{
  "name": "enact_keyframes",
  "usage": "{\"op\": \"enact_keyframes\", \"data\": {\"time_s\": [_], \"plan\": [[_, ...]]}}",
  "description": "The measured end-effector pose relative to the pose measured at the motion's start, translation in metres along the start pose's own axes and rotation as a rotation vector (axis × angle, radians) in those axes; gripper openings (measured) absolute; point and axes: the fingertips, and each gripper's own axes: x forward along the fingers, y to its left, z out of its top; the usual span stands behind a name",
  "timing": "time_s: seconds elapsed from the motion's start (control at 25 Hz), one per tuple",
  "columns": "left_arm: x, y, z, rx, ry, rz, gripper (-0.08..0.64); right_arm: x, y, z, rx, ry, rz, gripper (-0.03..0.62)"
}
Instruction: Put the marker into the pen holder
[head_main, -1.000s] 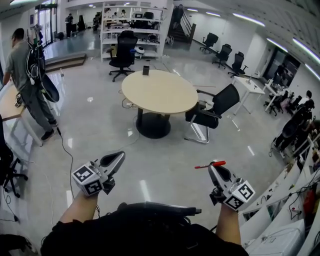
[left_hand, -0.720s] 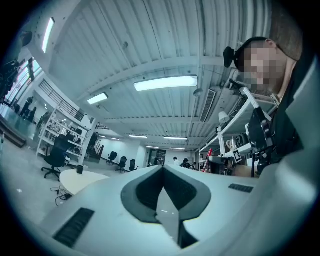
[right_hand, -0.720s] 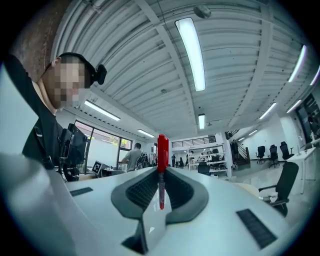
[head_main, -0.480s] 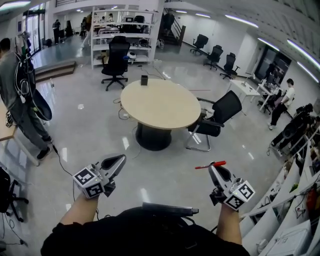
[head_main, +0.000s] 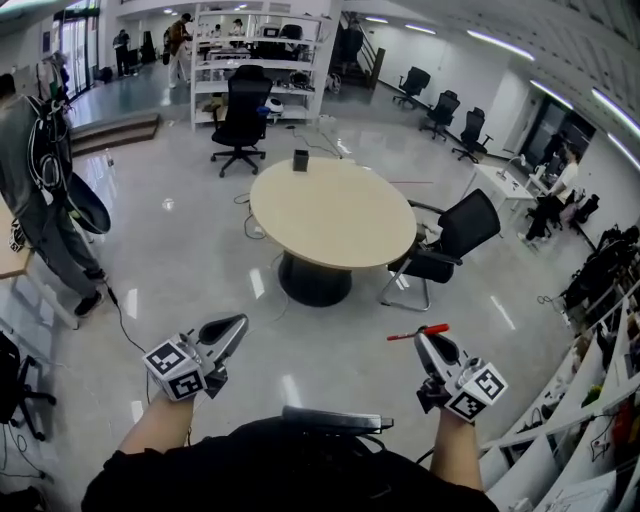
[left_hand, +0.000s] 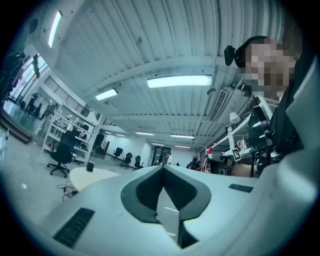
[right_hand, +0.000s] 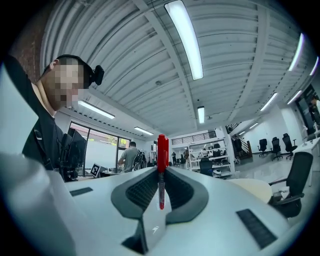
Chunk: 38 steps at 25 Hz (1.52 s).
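My right gripper (head_main: 426, 338) is shut on a red marker (head_main: 418, 331), which lies crosswise at its tip and sticks out to the left. In the right gripper view the marker (right_hand: 161, 160) stands upright between the closed jaws. My left gripper (head_main: 238, 323) is held level beside it, jaws together and holding nothing; in its own view the left gripper (left_hand: 162, 168) shows nothing between the pads. A small dark pen holder (head_main: 300, 160) stands at the far edge of a round beige table (head_main: 335, 215), well ahead of both grippers, and the pen holder (left_hand: 90, 166) shows small at the left.
A black office chair (head_main: 450, 240) stands at the table's right side, another chair (head_main: 240, 115) beyond it by white shelves (head_main: 255, 50). A person (head_main: 40, 200) stands at the left beside a desk. A cable (head_main: 125, 310) trails on the glossy floor. White desks (head_main: 590, 440) line the right.
The table and chair have shifted right in the view as I walked on. The person at the left has slid toward the view's edge. Both grippers keep their pose, marker still held.
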Motion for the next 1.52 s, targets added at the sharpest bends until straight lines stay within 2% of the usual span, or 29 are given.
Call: {"op": "enact_keyframes", "data": {"time_s": [0.24, 0.48, 0.6, 0.76, 1.0, 1.2, 1.32, 1.52], "plan": [[0.045, 0.009, -0.002, 0.025, -0.003, 0.066, -0.009, 0.009, -0.062, 0.004, 0.012, -0.024, 0.064, 0.046], [0.128, 0.006, -0.001, 0.060, -0.024, 0.106, -0.009, 0.011, -0.153, 0.021, -0.004, -0.026, 0.132, 0.046], [0.170, 0.001, -0.003, 0.042, -0.046, 0.123, -0.009, 0.007, -0.195, 0.028, -0.010, -0.031, 0.159, 0.046], [0.217, -0.003, -0.018, 0.044, -0.032, 0.122, -0.009, 0.000, -0.242, 0.025, -0.003, -0.027, 0.173, 0.046], [0.264, 0.009, -0.019, 0.046, -0.006, 0.100, -0.009, -0.002, -0.284, 0.025, 0.014, -0.026, 0.147, 0.046], [0.299, 0.040, -0.028, 0.028, 0.000, 0.047, -0.009, 0.013, -0.314, 0.019, 0.009, -0.018, 0.100, 0.046], [0.313, 0.070, -0.023, 0.023, -0.012, 0.003, -0.009, 0.035, -0.322, 0.020, -0.016, -0.012, 0.064, 0.046], [0.331, 0.145, -0.006, 0.015, -0.023, -0.053, -0.009, 0.092, -0.337, 0.025, -0.048, -0.017, 0.000, 0.046]]}}
